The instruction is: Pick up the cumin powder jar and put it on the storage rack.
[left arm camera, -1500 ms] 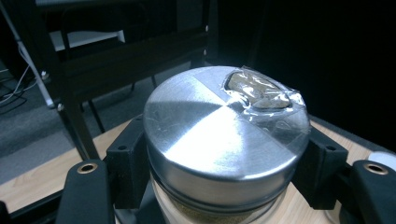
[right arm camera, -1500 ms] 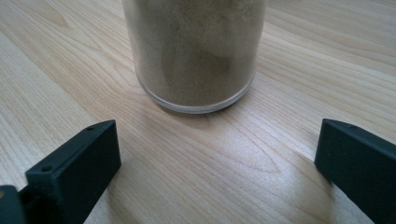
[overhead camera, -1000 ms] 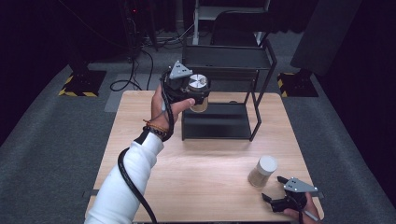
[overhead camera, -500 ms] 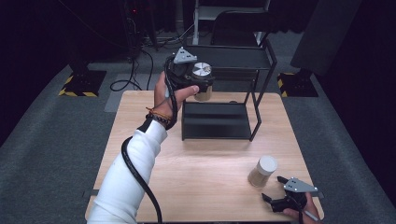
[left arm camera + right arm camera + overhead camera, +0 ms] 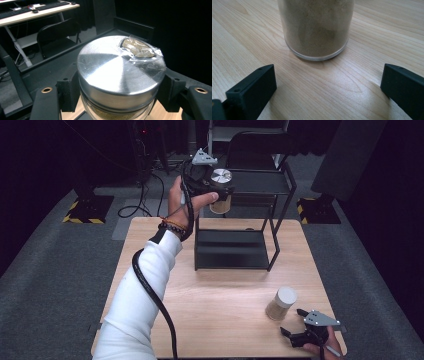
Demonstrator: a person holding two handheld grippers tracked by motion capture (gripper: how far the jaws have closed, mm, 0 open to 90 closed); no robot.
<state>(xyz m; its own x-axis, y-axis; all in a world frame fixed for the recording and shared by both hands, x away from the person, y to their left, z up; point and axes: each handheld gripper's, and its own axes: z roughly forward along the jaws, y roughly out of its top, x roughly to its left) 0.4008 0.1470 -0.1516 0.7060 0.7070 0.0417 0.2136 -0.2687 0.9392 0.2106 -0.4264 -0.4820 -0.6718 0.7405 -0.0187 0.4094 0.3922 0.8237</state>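
Raised left gripper (image 5: pixel 216 191) clamps one of two jars (image 5: pixel 220 190)

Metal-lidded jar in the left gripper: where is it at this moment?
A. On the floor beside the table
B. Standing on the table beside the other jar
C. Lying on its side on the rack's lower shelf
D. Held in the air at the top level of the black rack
D. The left gripper is clamped on the metal-lidded jar, which is held up by the black rack top shelf; the jaws press its sides in the left gripper view.
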